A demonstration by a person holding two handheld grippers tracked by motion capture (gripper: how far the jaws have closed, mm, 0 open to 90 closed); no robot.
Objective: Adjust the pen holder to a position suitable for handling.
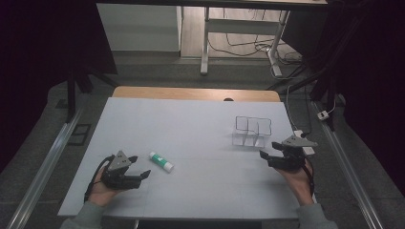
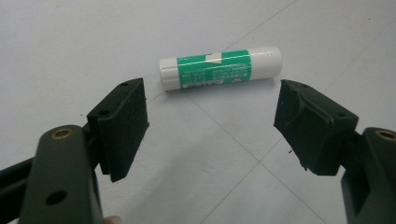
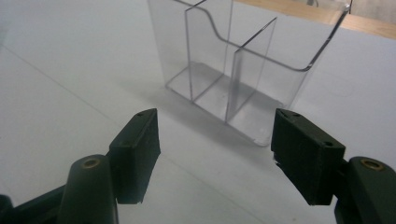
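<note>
Lying flat: glue stick [image 2: 219, 68] on the white table [image 1: 200, 119], just ahead of the left gripper [image 1: 138, 167]
Left gripper: jaws spread, nothing between
Right gripper [image 1: 268, 149]: jaws spread, empty, facing clear divided holder [image 3: 243, 65] nearby

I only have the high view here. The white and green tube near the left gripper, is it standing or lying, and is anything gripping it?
Observer: The glue stick is lying on its side, just ahead of the left gripper, whose jaws are open and apart from it.
Operator: And that wire-looking box by the right gripper?
Observer: It is a clear plastic organizer with upright dividers, and its compartments are empty.
Operator: Is the right gripper touching it?
Observer: No, the right gripper is open, short of the organizer's near wall.
</note>
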